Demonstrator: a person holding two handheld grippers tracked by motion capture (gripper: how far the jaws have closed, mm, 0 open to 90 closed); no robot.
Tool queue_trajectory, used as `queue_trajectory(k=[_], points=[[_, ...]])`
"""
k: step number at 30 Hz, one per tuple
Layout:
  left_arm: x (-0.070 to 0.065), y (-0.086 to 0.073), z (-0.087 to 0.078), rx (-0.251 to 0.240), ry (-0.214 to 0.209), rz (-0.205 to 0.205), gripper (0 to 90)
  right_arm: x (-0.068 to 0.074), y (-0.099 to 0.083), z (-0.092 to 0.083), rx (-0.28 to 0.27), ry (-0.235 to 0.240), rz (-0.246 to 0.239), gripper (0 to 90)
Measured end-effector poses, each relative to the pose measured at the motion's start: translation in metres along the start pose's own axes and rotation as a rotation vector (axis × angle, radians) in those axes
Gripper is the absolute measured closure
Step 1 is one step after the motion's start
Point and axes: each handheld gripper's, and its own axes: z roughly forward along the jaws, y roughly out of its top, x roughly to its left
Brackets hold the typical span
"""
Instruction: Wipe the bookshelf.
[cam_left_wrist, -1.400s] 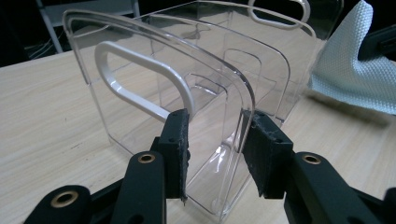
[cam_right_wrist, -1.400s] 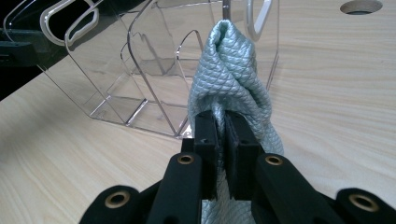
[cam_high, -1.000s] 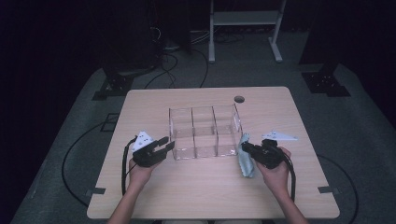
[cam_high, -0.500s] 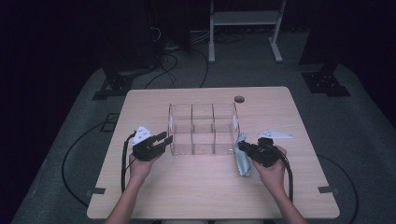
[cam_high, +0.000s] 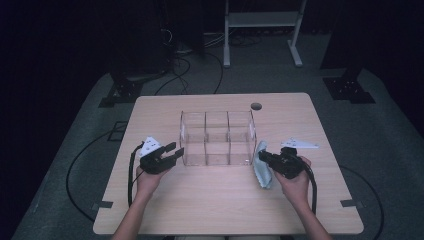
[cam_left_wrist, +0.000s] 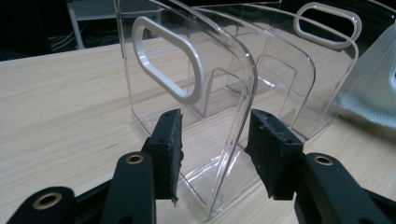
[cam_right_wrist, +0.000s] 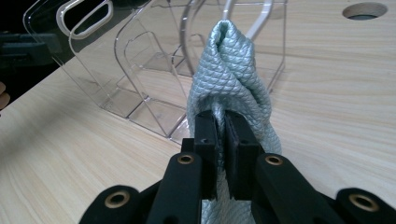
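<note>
A clear plastic organizer (cam_high: 217, 137) with several compartments and white-rimmed handle slots stands mid-table. My left gripper (cam_high: 176, 151) is at its left end. In the left gripper view its jaws have just been opening. The organizer's end wall (cam_left_wrist: 233, 116) stands between the pads (cam_left_wrist: 172, 144) with a gap on each side. My right gripper (cam_high: 262, 156) is at the organizer's right end, shut on a light blue quilted cloth (cam_right_wrist: 231, 70). The cloth (cam_high: 262, 172) hangs down to the table beside the clear wall (cam_right_wrist: 140, 60).
The wooden table (cam_high: 220, 210) has a round cable hole (cam_high: 256, 106) behind the organizer. Bare wood stretches in front of both hands. Cables trail from each gripper off the table's near edge. Dark floor and a white stand (cam_high: 260, 20) lie beyond.
The left gripper's jaws have parted a little at the organizer's left end wall. The right gripper and the cloth have stayed where they were.
</note>
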Motion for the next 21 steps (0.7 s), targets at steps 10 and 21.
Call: queue_trajectory(k=[10, 21], points=[[0.000, -0.003, -0.008, -0.008, 0.002, -0.006, 48.2, -0.018, 0.001, -0.015, -0.003, -0.037, 0.023, 83.6], [-0.004, -0.003, -0.015, -0.010, -0.003, 0.010, 45.2, -0.046, 0.010, -0.042, -0.068, -0.101, 0.067, 83.6]])
